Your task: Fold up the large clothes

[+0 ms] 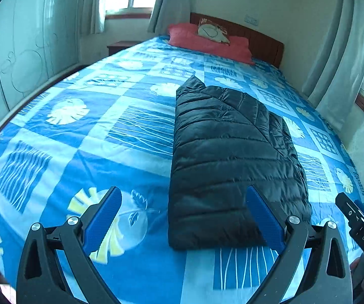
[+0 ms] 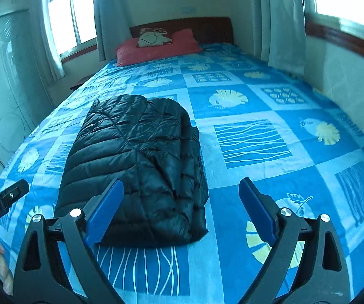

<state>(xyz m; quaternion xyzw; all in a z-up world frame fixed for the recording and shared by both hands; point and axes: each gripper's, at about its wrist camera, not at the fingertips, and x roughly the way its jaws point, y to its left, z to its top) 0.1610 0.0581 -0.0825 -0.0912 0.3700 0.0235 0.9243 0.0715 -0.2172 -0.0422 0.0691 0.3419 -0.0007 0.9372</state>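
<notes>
A black puffy jacket [image 1: 232, 157] is seen folded into a thick block on the bed [image 1: 80, 131], which is covered by a blue patterned sheet. The left hand-held gripper [image 1: 182, 217] is held above the bed with its jaws spread wide, and nothing is pinched. The right hand-held gripper [image 2: 182, 210] is spread wide too, with nothing between its blue pads [image 2: 256, 209]. A red pillow [image 2: 154, 48] is seen by the headboard.

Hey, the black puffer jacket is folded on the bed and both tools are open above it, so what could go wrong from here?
1. The black puffer jacket looks puffy and slick, so the fold may spring open with neither the left tool nor the right tool pressing on it.
2. Its far corner already sticks out unevenly.
3. It lies near the front edge of the bed and might slip off.
</notes>
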